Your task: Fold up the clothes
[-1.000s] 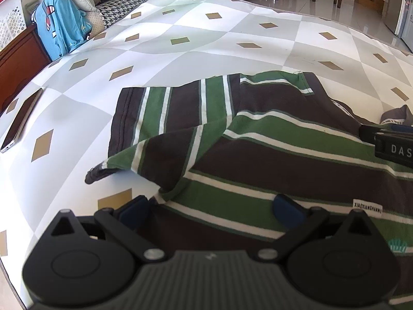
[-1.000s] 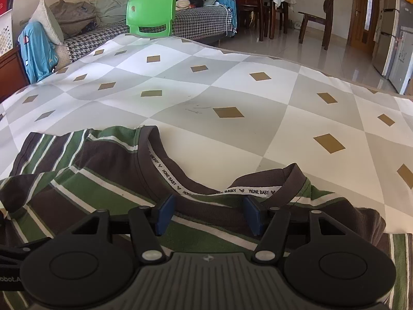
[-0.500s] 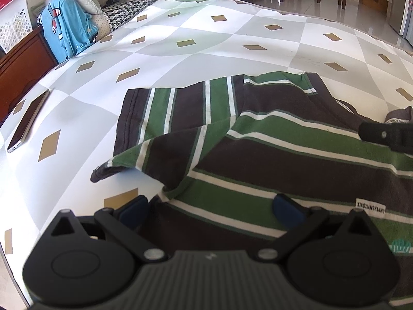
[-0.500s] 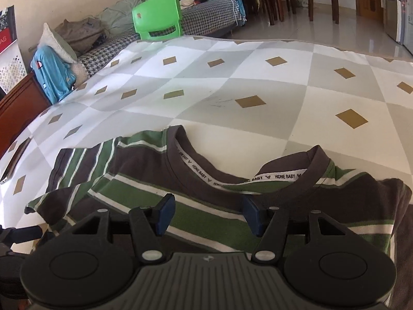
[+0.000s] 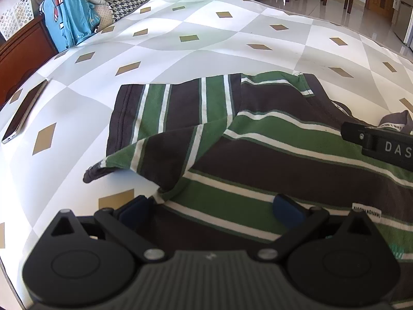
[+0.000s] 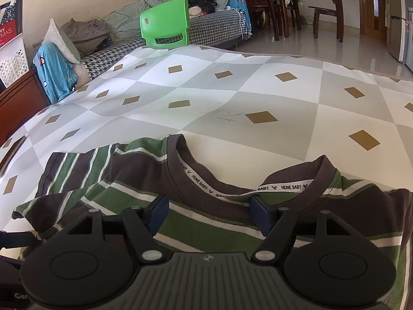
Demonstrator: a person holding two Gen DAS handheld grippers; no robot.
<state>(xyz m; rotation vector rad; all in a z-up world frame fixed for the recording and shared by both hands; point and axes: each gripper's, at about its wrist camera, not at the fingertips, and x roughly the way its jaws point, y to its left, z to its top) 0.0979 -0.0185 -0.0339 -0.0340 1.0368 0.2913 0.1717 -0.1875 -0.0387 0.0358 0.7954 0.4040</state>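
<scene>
Lying spread across the patterned bench (image 5: 232, 38), the striped shirt (image 5: 271, 155) fills the lower half of the left wrist view, its sleeve (image 5: 165, 129) folded in a loose crease toward the body. The left hand-held gripper (image 5: 214, 206) hangs low over the shirt's side edge with its blue pads wide apart, nothing caught between them; one pad sits just off the cloth, the other above a green stripe. A phone (image 5: 24, 111) lies well left of the shirt, near the bench edge. From the right wrist view, the shirt (image 6: 180, 180) lies with its collar (image 6: 245, 180) facing away, the neck tape showing. The right hand-held gripper (image 6: 209, 211) hangs just short of the collar, jaws spread, holding nothing. A green chair (image 6: 165, 25) stands beyond the bench's far edge.
</scene>
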